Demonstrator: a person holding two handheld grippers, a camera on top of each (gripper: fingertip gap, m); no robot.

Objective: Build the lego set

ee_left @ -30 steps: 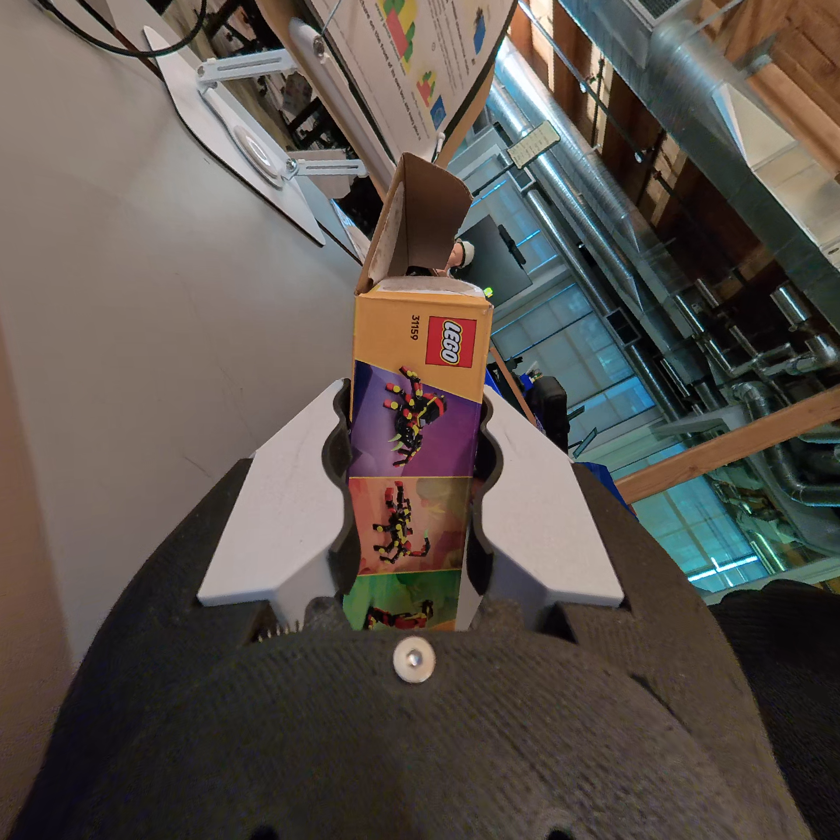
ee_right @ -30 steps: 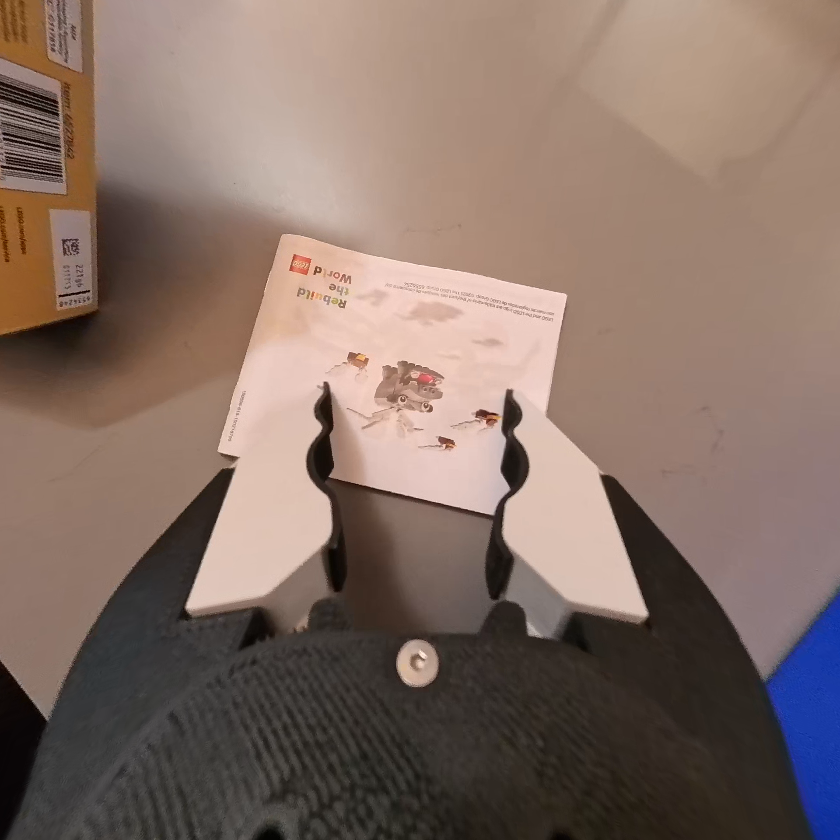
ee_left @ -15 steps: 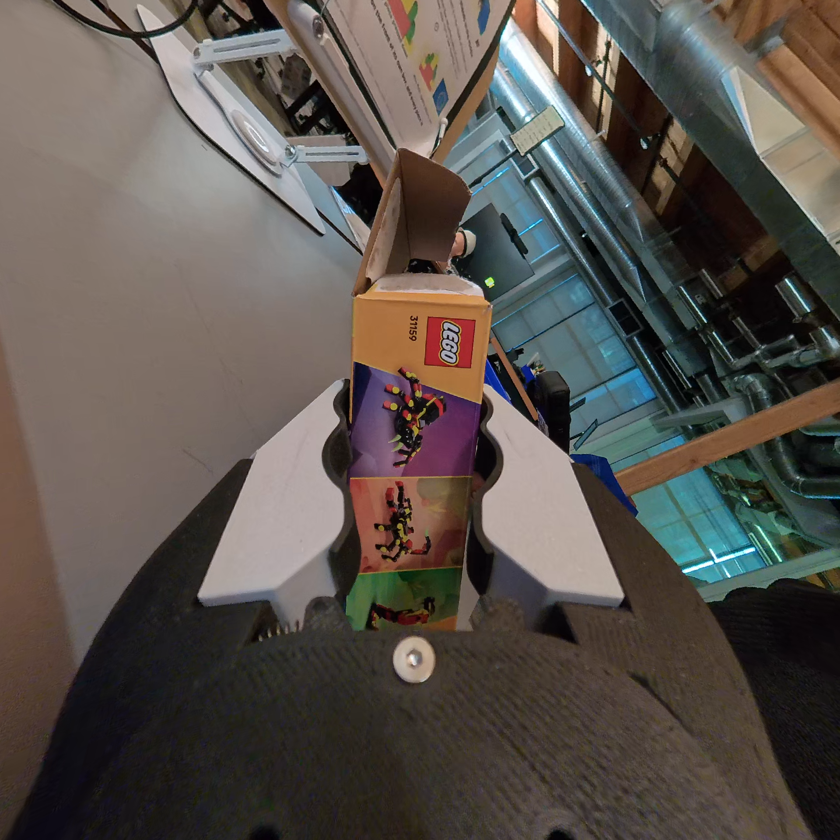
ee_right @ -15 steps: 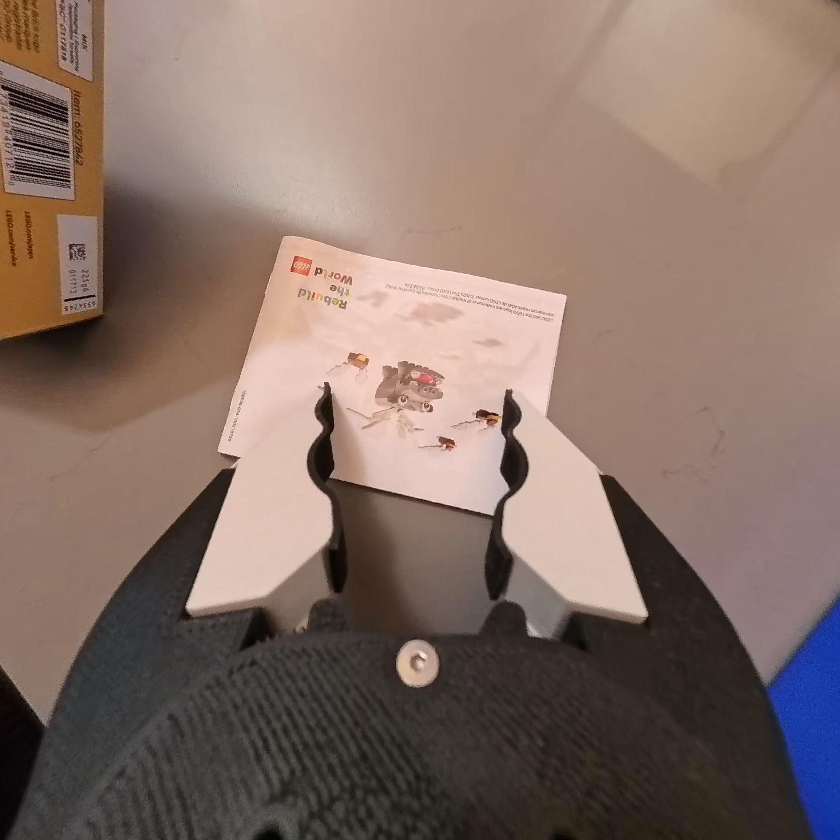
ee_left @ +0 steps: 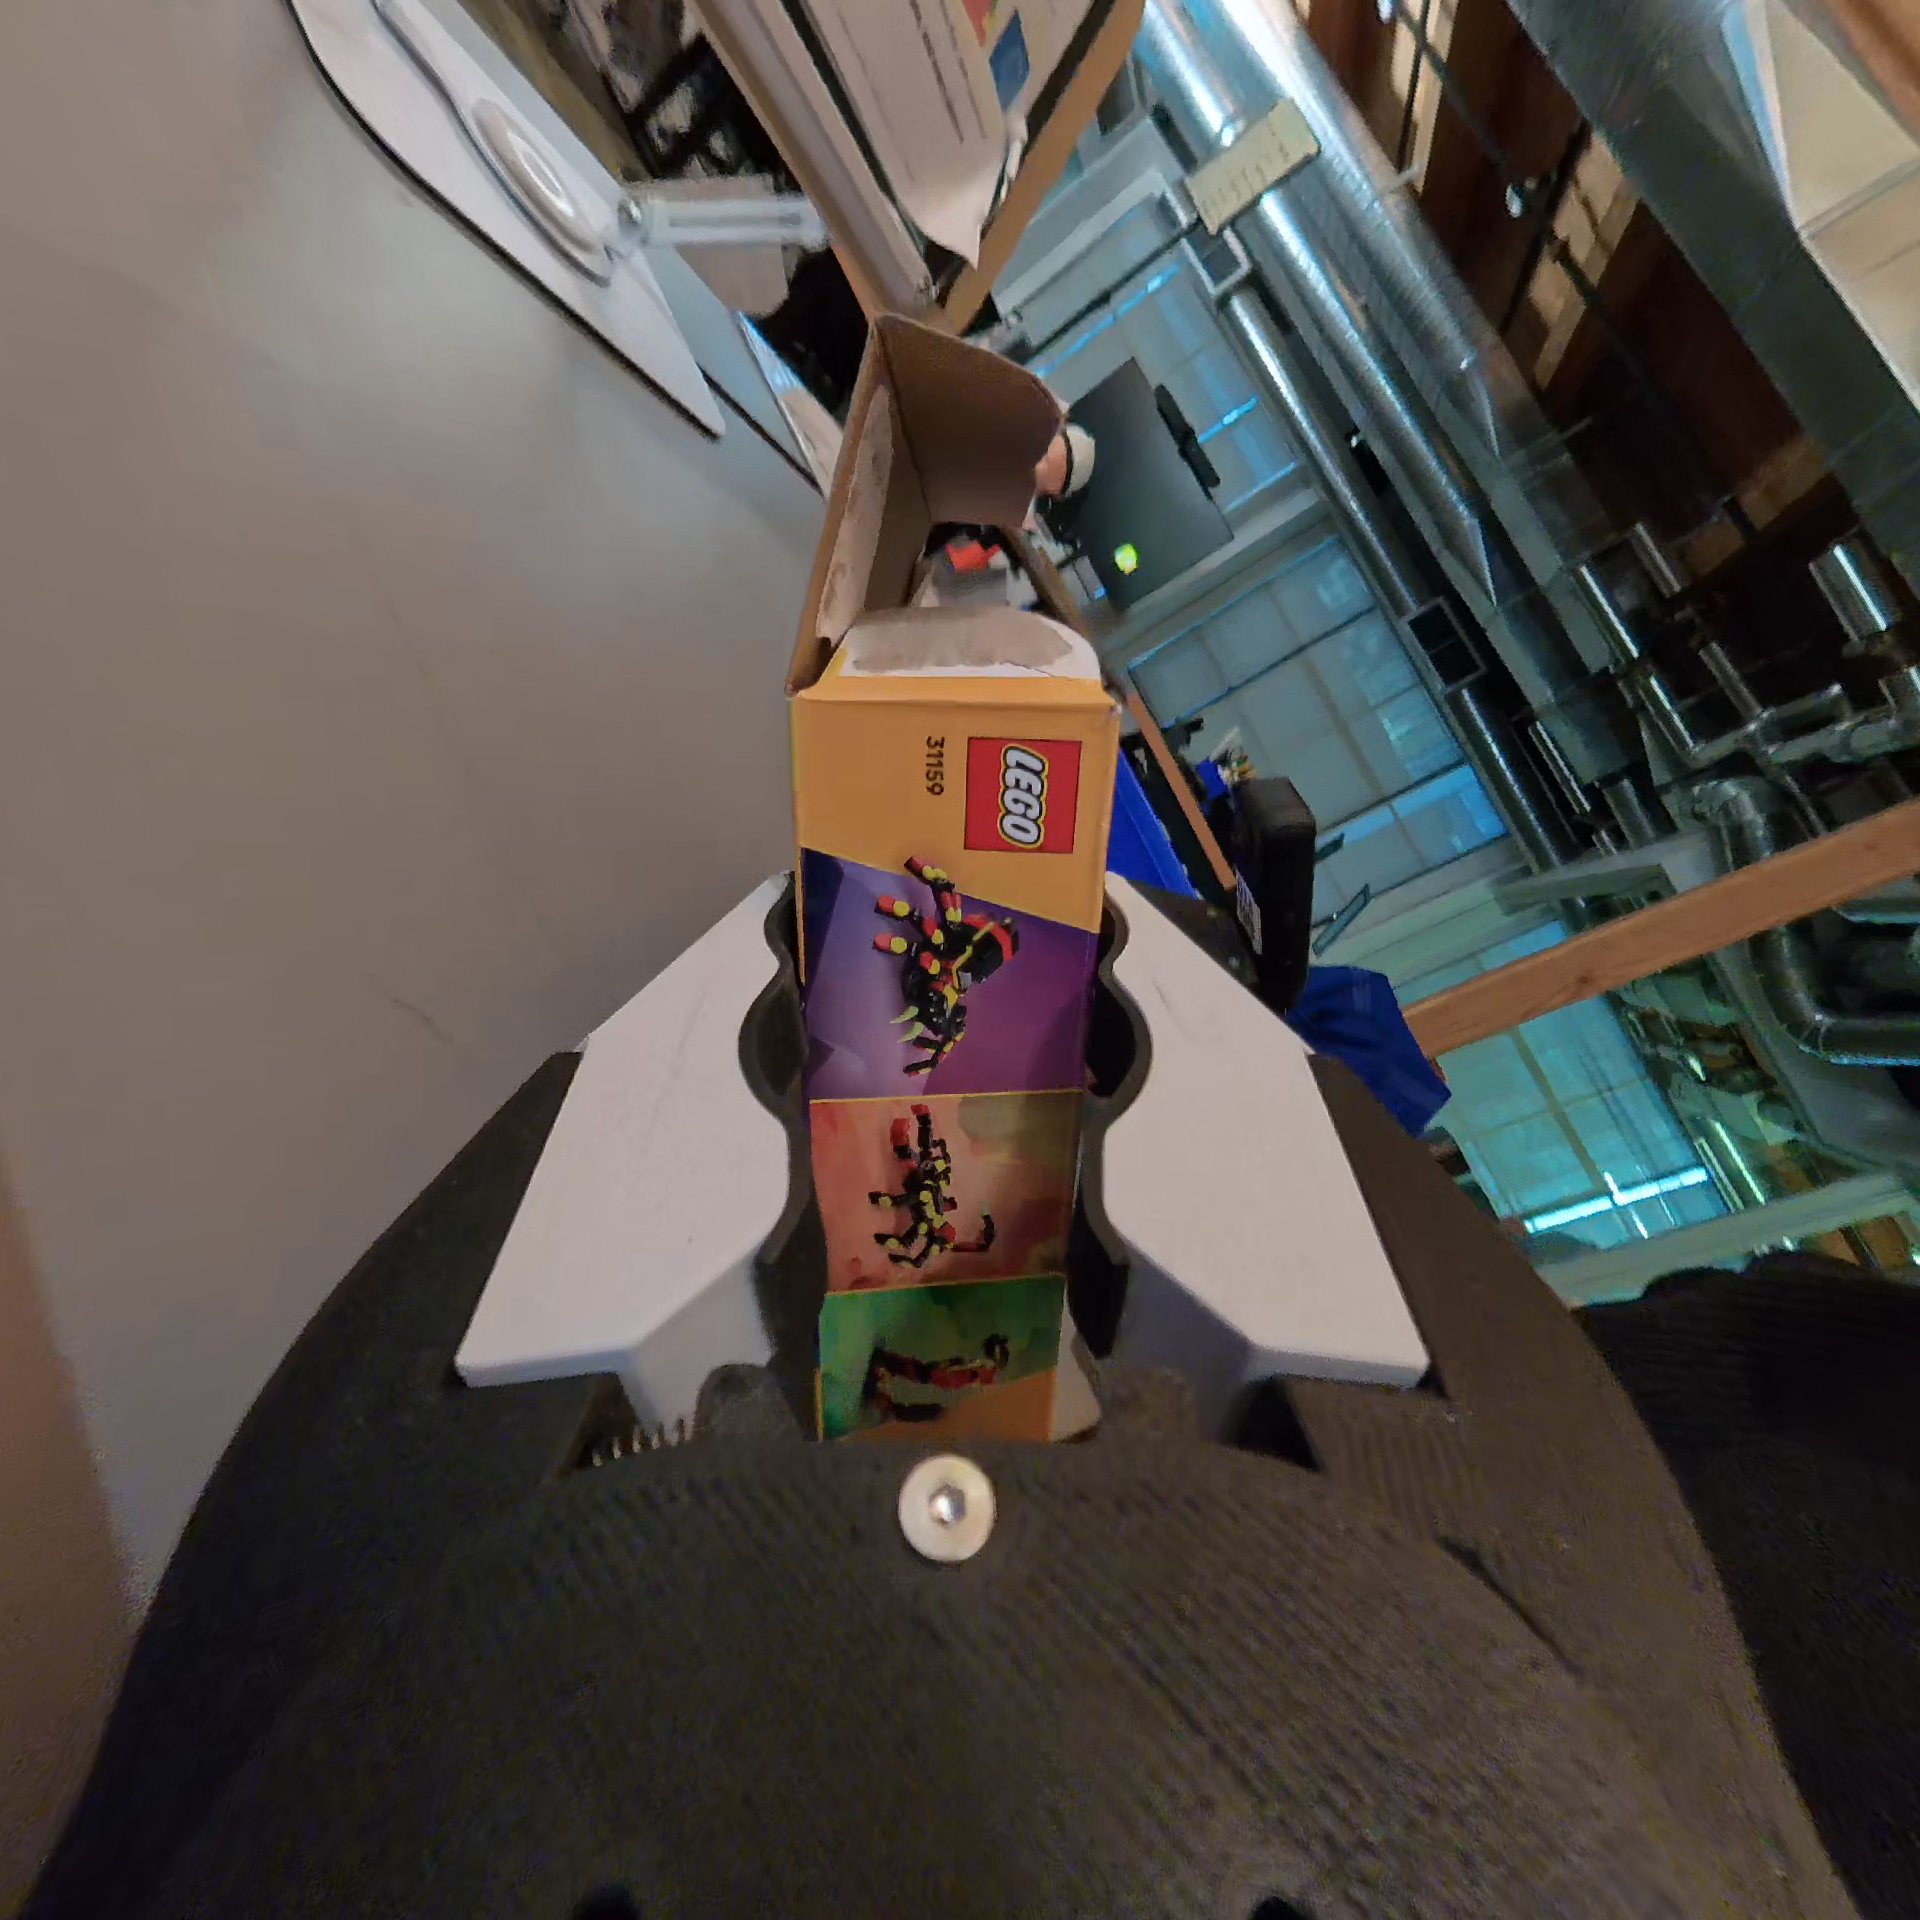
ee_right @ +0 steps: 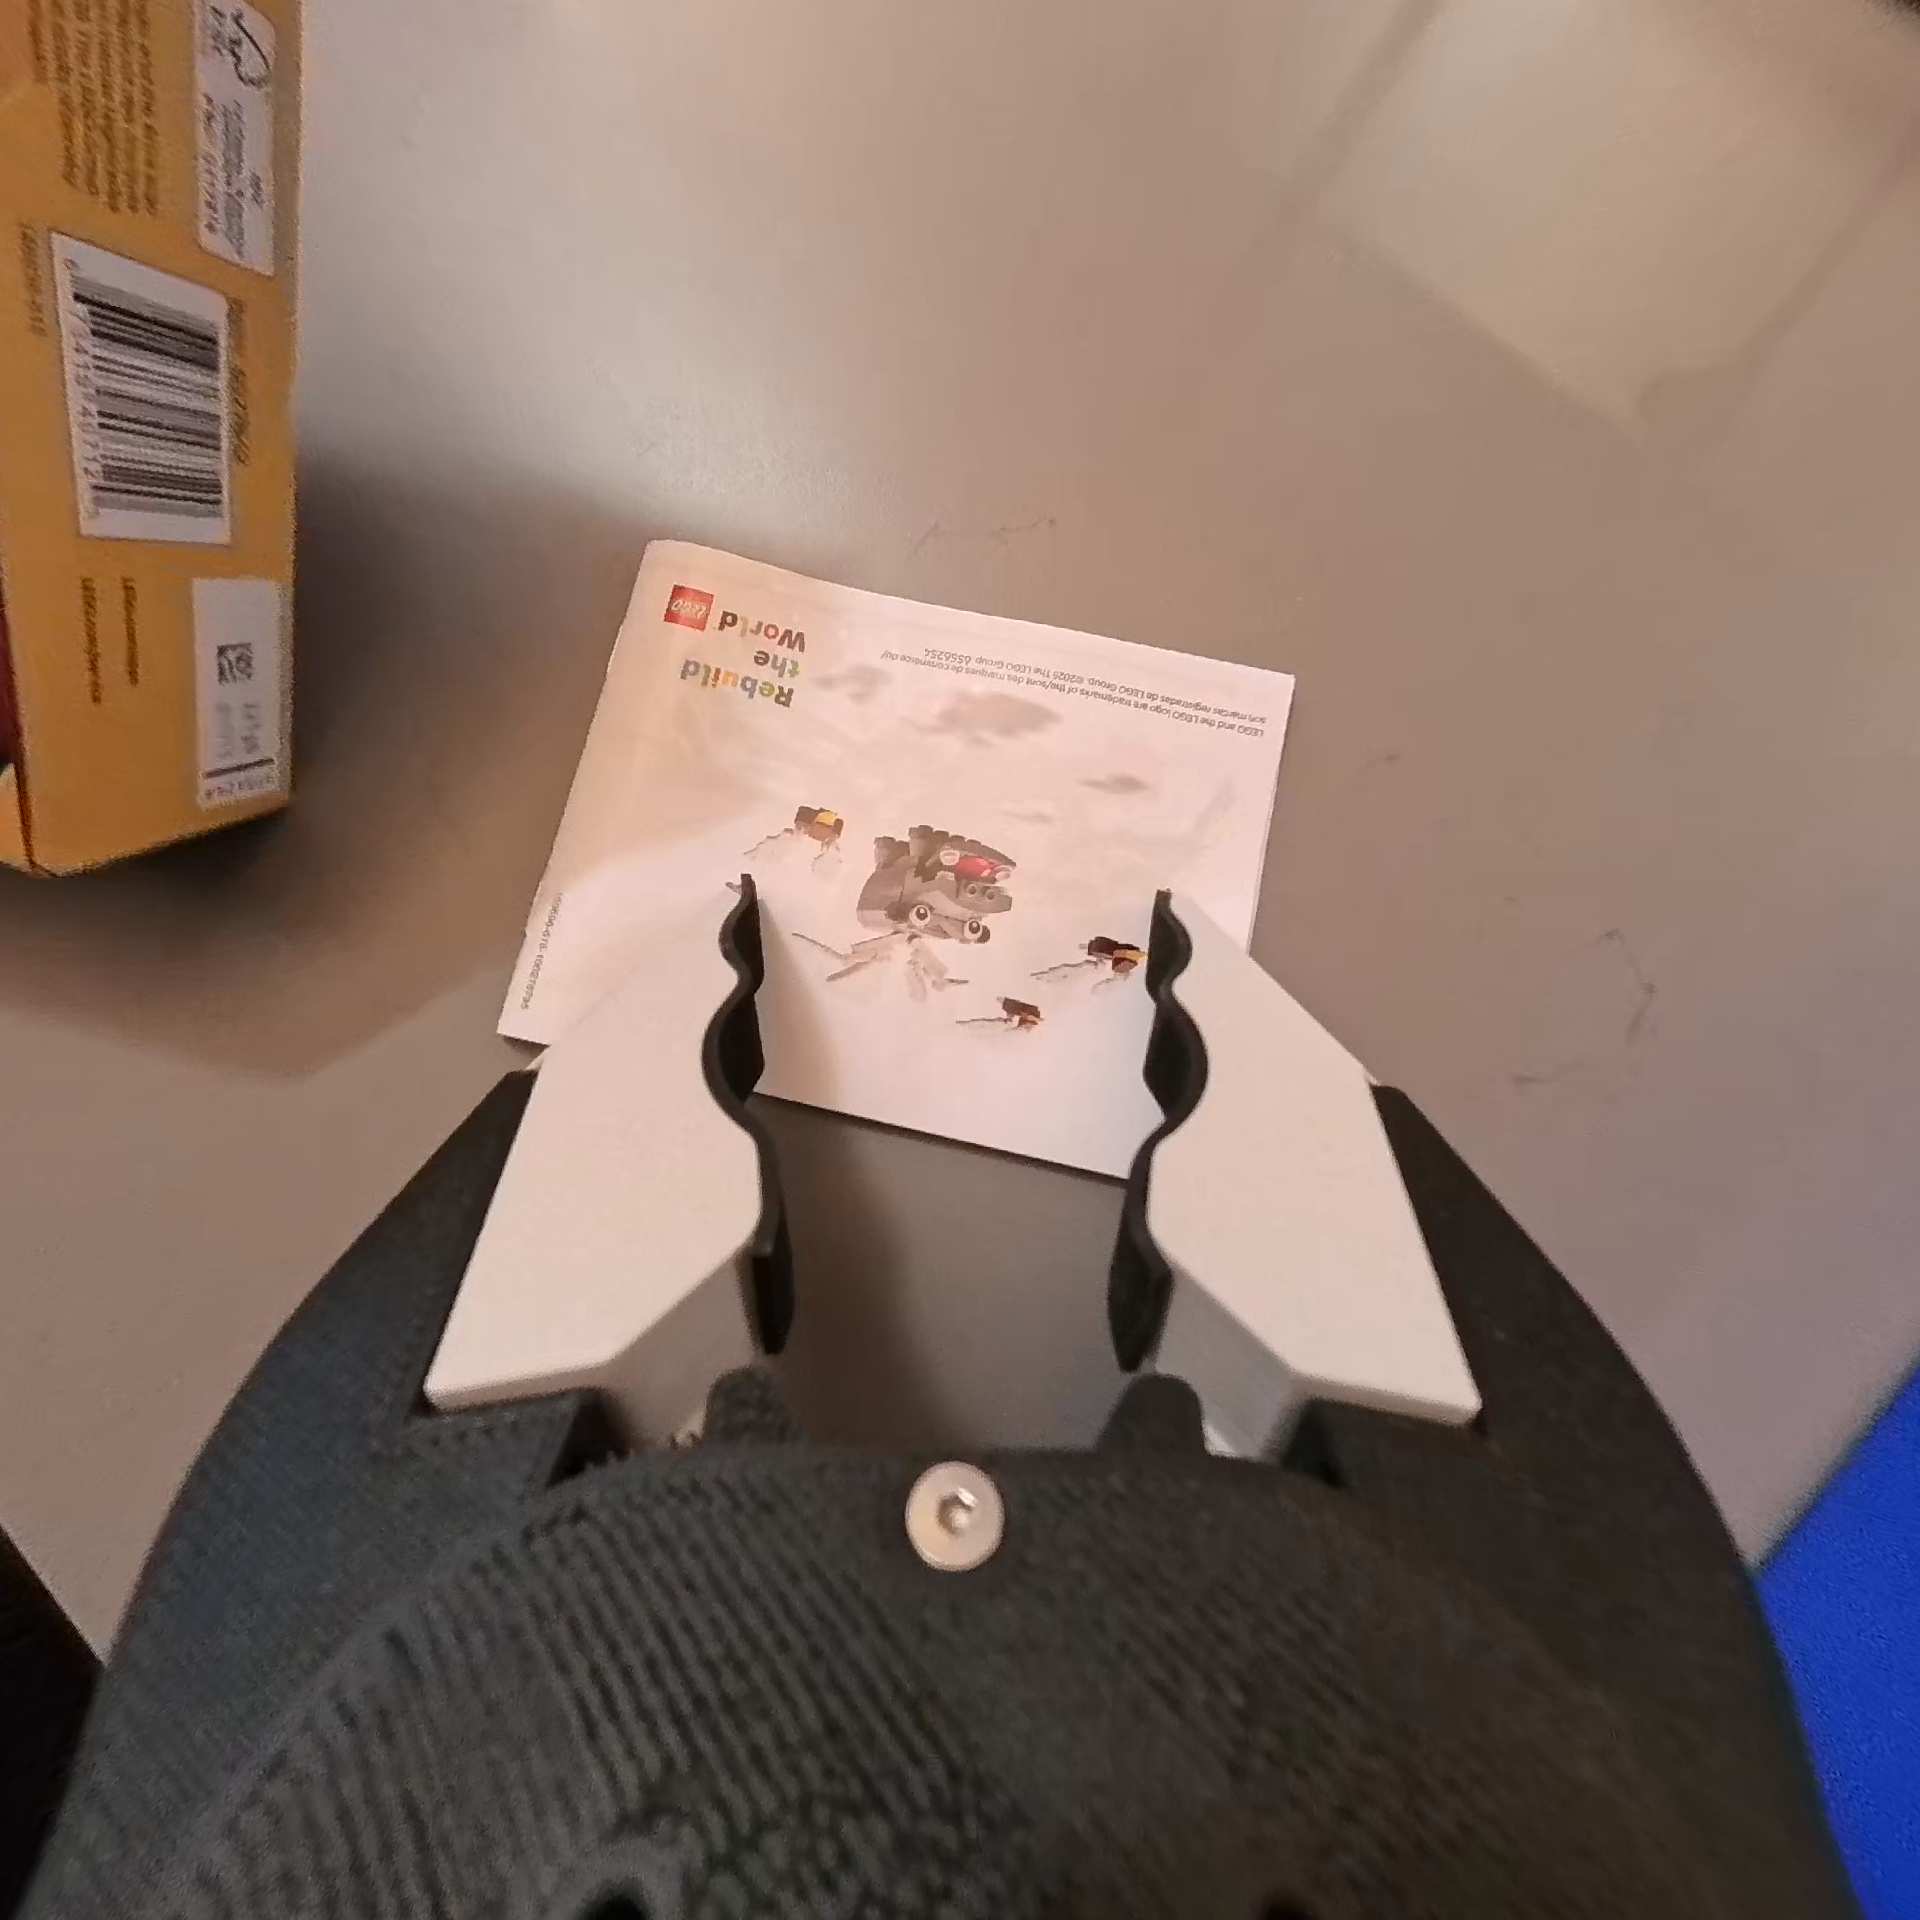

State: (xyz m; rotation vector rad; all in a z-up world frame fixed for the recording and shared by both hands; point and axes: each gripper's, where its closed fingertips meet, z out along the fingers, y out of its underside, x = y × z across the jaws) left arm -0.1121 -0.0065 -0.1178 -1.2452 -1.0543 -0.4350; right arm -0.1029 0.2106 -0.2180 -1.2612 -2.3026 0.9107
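We see the lego box (ee_left: 951, 1049) with a yellow-orange top band carrying a red square logo, then three picture panels down its side: purple, orange-pink and green, each showing a black creature dotted with red and yellow. Its open flap (ee_left: 935, 468) is plain brown cardboard inside. Our left gripper (ee_left: 951, 914) has pale grey fingers (ee_left: 665, 1143) with black wavy pads, on a black ribbed body. The right gripper (ee_right: 951, 904) matches it. The booklet (ee_right: 935, 821) is white, with a grey model and what may be small brown insects, blurred here. The table (ee_right: 1039, 312) is plain grey. A blue patch (ee_right: 1860, 1662) fills one corner.
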